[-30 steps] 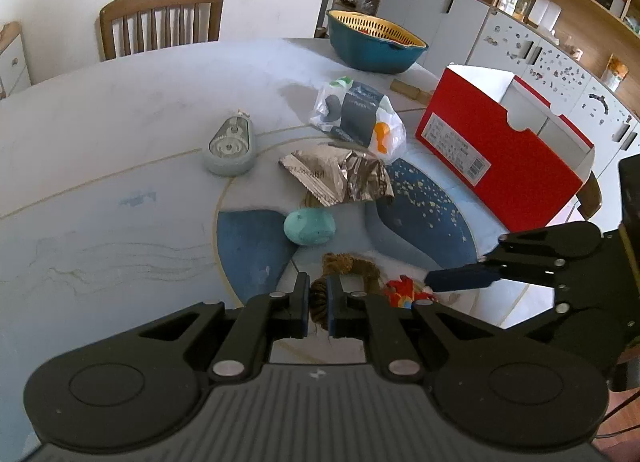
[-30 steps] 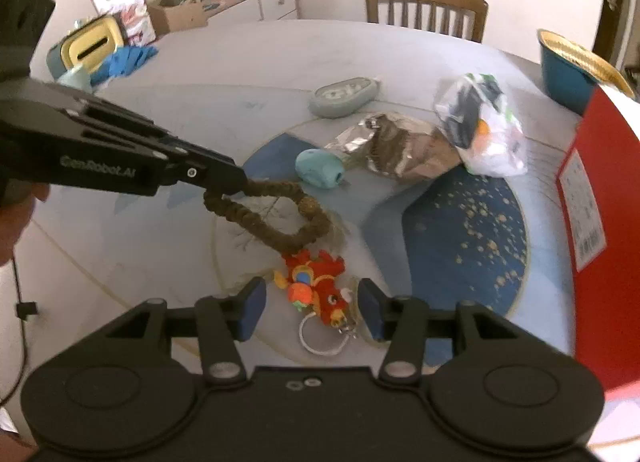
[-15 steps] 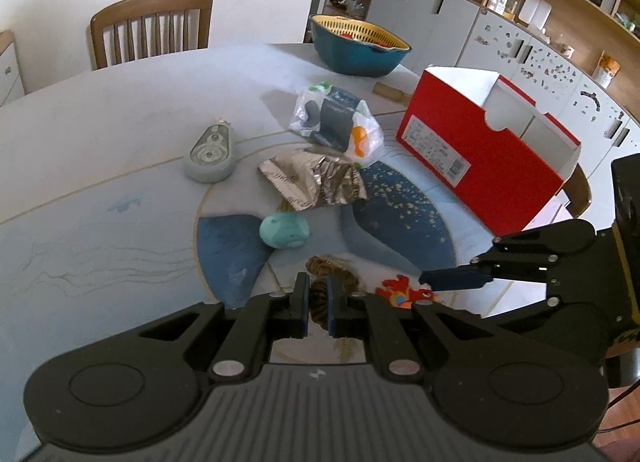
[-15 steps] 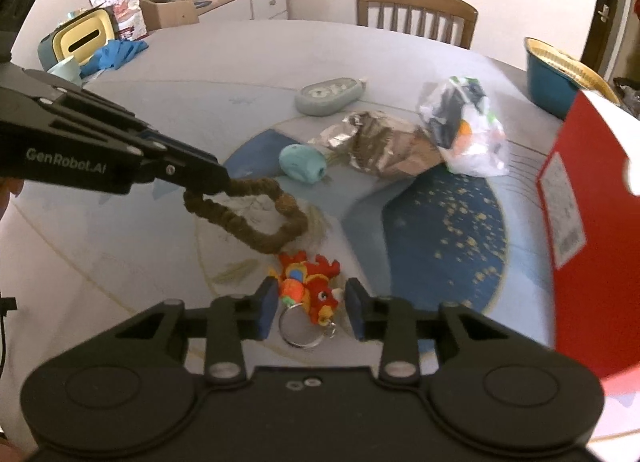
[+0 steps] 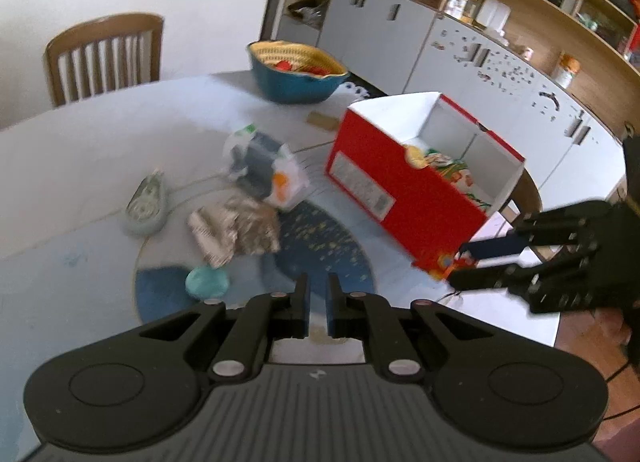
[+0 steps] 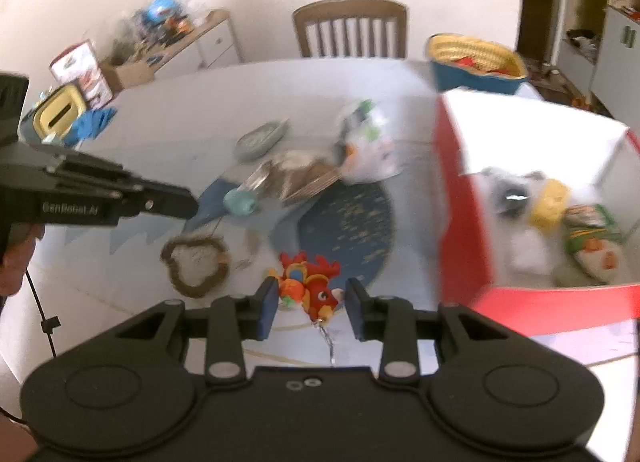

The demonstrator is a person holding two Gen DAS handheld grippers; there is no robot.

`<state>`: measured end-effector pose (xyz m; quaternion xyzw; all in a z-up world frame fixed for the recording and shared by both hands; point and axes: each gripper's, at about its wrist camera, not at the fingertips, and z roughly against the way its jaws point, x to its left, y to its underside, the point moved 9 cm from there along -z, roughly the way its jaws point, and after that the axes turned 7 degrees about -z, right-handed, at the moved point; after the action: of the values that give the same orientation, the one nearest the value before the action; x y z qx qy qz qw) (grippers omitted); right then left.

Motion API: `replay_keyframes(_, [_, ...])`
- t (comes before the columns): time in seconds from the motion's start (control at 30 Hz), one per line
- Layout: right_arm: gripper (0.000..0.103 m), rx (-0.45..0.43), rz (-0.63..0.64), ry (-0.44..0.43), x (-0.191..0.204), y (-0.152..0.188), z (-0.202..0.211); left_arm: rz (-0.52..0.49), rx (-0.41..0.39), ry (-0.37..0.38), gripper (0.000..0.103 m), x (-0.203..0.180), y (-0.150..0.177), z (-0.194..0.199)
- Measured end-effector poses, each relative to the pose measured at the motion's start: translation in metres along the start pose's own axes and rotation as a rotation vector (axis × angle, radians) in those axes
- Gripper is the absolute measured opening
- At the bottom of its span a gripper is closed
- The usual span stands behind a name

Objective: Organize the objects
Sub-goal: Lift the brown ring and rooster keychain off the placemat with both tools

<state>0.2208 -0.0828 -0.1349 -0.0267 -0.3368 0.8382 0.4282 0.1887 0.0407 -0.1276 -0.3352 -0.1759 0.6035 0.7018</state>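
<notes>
My right gripper (image 6: 310,308) is shut on a red plush rooster keychain (image 6: 310,288) and holds it above the table, its ring hanging below. The open red box (image 6: 464,221) stands just to its right, with several items inside. My left gripper (image 5: 318,302) is nearly shut and empty, raised above the table. The brown rope ring (image 6: 196,266) lies on the table below the left gripper (image 6: 176,207). In the left wrist view the right gripper (image 5: 468,266) sits at the near corner of the red box (image 5: 400,197).
On the round table (image 5: 80,149) lie a teal blob (image 5: 207,282), a foil wrapper (image 5: 236,229), a plastic bag of items (image 5: 264,169), a grey tape dispenser (image 5: 145,205) and a blue basket (image 5: 296,69). A wooden chair (image 5: 104,53) stands behind.
The left gripper let go of the rope ring, which now lies on the table, and rose. The right gripper lifted the rooster keychain and moved it right, toward the red box.
</notes>
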Motion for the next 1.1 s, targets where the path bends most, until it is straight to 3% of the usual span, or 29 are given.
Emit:
replay_keyframes(0.1, [0.034, -0.035, -0.018, 0.008, -0.017, -0.011, 0.02, -0.033, 0.017, -0.012, 0.008, -0.005, -0.003, -0.002])
replay_keyframes(0.37, [0.034, -0.049, -0.061, 0.011, -0.045, -0.011, 0.033, 0.063, 0.079, -0.052, 0.012, 0.021, 0.026, -0.007])
replay_keyframes(0.47, [0.035, -0.039, -0.067, -0.003, -0.045, -0.007, 0.032, 0.074, 0.118, -0.074, 0.036, 0.029, 0.041, -0.012])
replay_keyframes(0.5, [0.035, -0.035, -0.067, -0.007, -0.045, -0.006, 0.032, 0.078, 0.127, -0.075, 0.055, 0.031, 0.047, -0.013])
replay_keyframes(0.53, [0.035, -0.031, -0.065, -0.01, -0.044, -0.005, 0.03, 0.081, 0.128, -0.075, 0.066, 0.032, 0.051, -0.013])
replay_keyframes(0.93, [0.035, -0.001, -0.072, -0.013, -0.032, 0.002, 0.021, 0.005, 0.152, -0.134, 0.067, 0.046, 0.084, -0.03])
replay_keyframes(1.1, [0.035, 0.003, -0.078, -0.009, -0.027, 0.005, 0.018, 0.079, 0.139, -0.131, 0.067, 0.063, 0.087, -0.036])
